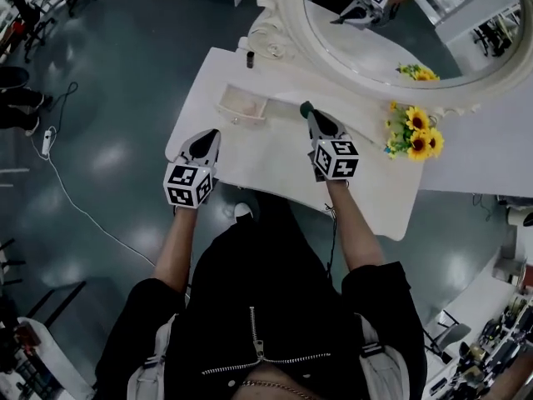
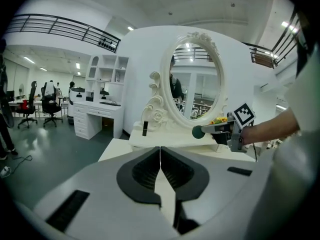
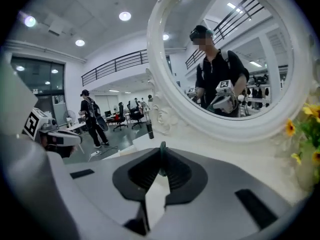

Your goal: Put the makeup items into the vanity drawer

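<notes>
Carry step, as I judge it. Right tongs [image 3: 161,171] are pinching a thin green item [image 1: 306,107] over the tabletop [image 1: 266,158] at frame centre, just right of the open drawer [image 1: 243,104]. Left tongs [image 2: 160,166] are hanging closed and empty, lower left of the drawer. Both forearms are reaching forward, tongs tilting slightly down. Next move is likely calling for swinging the item left over the drawer, lowering, then parting.
</notes>
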`<state>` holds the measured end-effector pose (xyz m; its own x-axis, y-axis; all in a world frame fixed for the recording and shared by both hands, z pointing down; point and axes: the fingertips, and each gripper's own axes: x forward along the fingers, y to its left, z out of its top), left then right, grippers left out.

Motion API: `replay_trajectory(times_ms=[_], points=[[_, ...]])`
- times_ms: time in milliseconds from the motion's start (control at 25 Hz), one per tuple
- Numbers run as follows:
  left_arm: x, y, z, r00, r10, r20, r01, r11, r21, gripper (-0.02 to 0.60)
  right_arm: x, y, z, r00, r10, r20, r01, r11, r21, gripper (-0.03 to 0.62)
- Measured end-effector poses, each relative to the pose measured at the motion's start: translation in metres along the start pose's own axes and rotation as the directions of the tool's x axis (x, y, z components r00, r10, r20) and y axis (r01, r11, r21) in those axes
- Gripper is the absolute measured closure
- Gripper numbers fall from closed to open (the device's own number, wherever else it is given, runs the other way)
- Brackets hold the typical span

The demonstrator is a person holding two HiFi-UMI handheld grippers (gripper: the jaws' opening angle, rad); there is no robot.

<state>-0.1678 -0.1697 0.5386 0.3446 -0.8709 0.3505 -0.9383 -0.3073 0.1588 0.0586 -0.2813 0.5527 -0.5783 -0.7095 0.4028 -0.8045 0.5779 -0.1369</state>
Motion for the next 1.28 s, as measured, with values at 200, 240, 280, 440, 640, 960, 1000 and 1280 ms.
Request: replay_trajectory(times_ms=[200,240,280,440,640,960,1000,1280], points=[[-0.034,0.029,-0.016,0.995,0.098,0.001,-0.098,0.994,-0.053,0.560,0.046,0.056,0.009,0.992,0.123,-0.030,-0.124,0.990,-0.064,0.566],[-0.042,0.035,-0.018,0.993,0.119,0.001,-0.119,0.991,-0.063,0.560,0.055,0.067,0.010,0.989,0.144,-0.040,-0.146,0.986,-0.082,0.566],[-0.049,0.041,-0.022,0.990,0.139,0.000,-0.139,0.988,-0.074,0.560,0.065,0.077,0.010,0.985,0.163,-0.053,-0.168,0.981,-0.100,0.566],[-0.080,0.060,-0.038,0.975,0.220,-0.010,-0.219,0.969,-0.117,0.560,0.103,0.113,0.000,0.968,0.219,-0.124,-0.238,0.957,-0.164,0.565],[-0.111,0.077,-0.057,0.956,0.291,-0.032,-0.292,0.944,-0.154,0.560,0.135,0.132,-0.023,0.953,0.220,-0.207,-0.262,0.944,-0.200,0.563],[-0.135,0.088,-0.075,0.938,0.339,-0.071,-0.346,0.920,-0.185,0.560,0.152,0.137,-0.051,0.940,0.201,-0.275,-0.251,0.954,-0.163,0.559],[-0.134,0.088,-0.075,0.938,0.338,-0.071,-0.345,0.920,-0.185,0.560,0.153,0.136,-0.053,0.938,0.201,-0.281,-0.252,0.954,-0.159,0.557],[-0.126,0.085,-0.068,0.946,0.317,-0.067,-0.324,0.930,-0.171,0.560,0.152,0.135,-0.055,0.932,0.223,-0.287,-0.263,0.959,-0.107,0.522]])
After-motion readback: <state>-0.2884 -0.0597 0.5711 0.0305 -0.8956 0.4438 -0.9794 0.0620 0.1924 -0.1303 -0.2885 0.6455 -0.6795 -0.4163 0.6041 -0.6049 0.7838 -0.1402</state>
